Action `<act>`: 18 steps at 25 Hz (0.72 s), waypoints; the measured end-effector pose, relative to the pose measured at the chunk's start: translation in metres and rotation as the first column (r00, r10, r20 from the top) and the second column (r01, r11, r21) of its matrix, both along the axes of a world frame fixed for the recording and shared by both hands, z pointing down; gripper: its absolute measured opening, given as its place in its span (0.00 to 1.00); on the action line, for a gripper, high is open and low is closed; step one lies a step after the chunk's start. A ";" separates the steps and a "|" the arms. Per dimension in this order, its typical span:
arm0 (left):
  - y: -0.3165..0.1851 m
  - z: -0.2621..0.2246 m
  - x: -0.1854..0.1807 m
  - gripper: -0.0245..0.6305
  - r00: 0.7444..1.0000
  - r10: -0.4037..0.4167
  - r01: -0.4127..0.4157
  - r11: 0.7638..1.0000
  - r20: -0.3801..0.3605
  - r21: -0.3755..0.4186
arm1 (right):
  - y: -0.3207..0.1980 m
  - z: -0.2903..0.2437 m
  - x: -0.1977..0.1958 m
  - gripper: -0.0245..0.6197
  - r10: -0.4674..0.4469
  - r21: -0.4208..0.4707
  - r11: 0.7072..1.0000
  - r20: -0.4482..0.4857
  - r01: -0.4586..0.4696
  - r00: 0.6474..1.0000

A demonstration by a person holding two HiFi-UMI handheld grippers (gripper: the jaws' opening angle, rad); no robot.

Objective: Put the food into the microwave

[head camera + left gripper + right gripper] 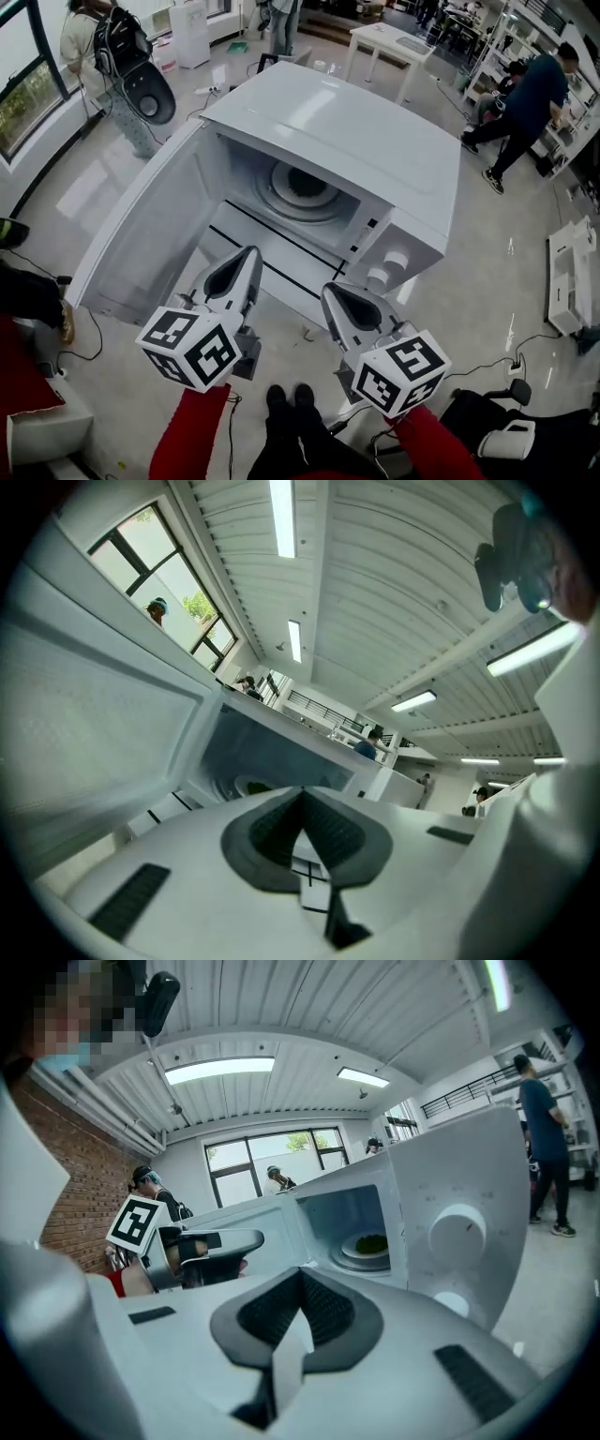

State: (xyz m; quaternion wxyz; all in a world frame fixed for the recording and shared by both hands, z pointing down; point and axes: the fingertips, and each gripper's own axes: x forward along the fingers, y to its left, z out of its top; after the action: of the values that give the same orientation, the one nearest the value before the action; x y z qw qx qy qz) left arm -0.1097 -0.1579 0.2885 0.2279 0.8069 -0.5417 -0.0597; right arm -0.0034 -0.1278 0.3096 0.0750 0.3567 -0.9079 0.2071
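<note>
1. Food [372, 1242], a green heap on a pale plate [359, 1252], already sits inside the microwave [356, 141], so neither tool carries it.
2. Nearest me, the person's red sleeves [187, 431] lead up to the two tools. The left tool [247, 255] is clenched on nothing, its jaws pressed together. The right tool [332, 292] beside it is the same, clamped tight and empty.
3. Both tools hang just in front of the oven's mouth, over a white worktop [286, 281] crossed by dark lines.
4. The door [131, 234] stands swung wide to the left. The cavity is open, with the turntable ring [300, 187] showing from above. Two round knobs [394, 261] sit on the right-hand panel.
5. I'd judge that the loading is done and the step in hand is finishing off. The next move calls for a tool, most likely the left one, to get behind the door's outer edge and push it round until it latches. It should also keep clear of the plate.
6. Around the worktop is a glossy pale floor [487, 272] with cables trailing across it.
7. Farther off, a white table [389, 42] stands at the back and shelving [525, 37] runs along the right. Tall windows [23, 103] are on the left, and a few people are busy at the far side.
</note>
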 end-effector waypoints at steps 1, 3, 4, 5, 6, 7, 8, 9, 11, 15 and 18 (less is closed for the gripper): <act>0.008 -0.001 0.002 0.05 1.000 0.010 -0.010 1.000 -0.002 -0.003 | 0.005 -0.004 0.001 0.06 -0.002 0.006 1.000 0.007 0.002 1.000; 0.026 -0.001 0.006 0.05 1.000 0.021 -0.021 1.000 -0.009 -0.016 | 0.016 -0.012 0.003 0.06 -0.013 0.021 1.000 0.015 0.013 1.000; 0.035 0.001 0.008 0.05 1.000 0.021 -0.021 0.999 -0.011 -0.024 | 0.021 -0.015 0.004 0.06 -0.019 0.030 0.999 0.017 0.018 1.000; 0.044 0.002 0.010 0.05 1.000 0.020 -0.020 0.999 -0.013 -0.032 | 0.025 -0.019 0.006 0.06 -0.022 0.038 0.999 0.019 0.021 1.000; 0.052 0.004 0.011 0.05 1.000 0.018 -0.018 0.999 -0.014 -0.040 | 0.029 -0.022 0.007 0.06 -0.022 0.045 0.999 0.023 0.021 0.999; 0.060 0.005 0.013 0.05 1.000 0.016 -0.016 0.999 -0.014 -0.045 | 0.033 -0.026 0.010 0.06 -0.021 0.052 0.998 0.030 0.020 0.999; 0.067 0.005 0.015 0.05 1.000 0.013 -0.013 0.999 -0.010 -0.047 | 0.036 -0.030 0.012 0.06 -0.022 0.061 0.998 0.040 0.019 0.999; 0.074 0.004 0.017 0.05 1.000 0.010 -0.010 0.999 -0.002 -0.045 | 0.039 -0.034 0.014 0.06 -0.023 0.070 0.997 0.052 0.019 0.998; 0.084 0.000 0.022 0.05 1.000 0.008 -0.007 0.999 0.030 -0.032 | 0.045 -0.039 0.018 0.06 -0.024 0.079 0.997 0.081 0.017 0.996; 0.095 -0.005 0.032 0.05 0.993 0.020 -0.020 1.000 0.119 0.002 | 0.054 -0.036 0.025 0.06 -0.026 0.082 0.996 0.090 0.018 0.996; 0.102 -0.007 0.036 0.05 0.989 0.017 -0.021 1.000 0.144 0.021 | 0.060 -0.028 0.031 0.06 -0.033 0.084 0.996 0.062 0.027 0.998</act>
State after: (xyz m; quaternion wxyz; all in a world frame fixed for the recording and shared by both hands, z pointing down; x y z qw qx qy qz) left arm -0.0733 -0.0559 0.2816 0.1798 0.8167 -0.5483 -0.0054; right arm 0.0271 -0.0674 0.2821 0.0343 0.3390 -0.9229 0.1792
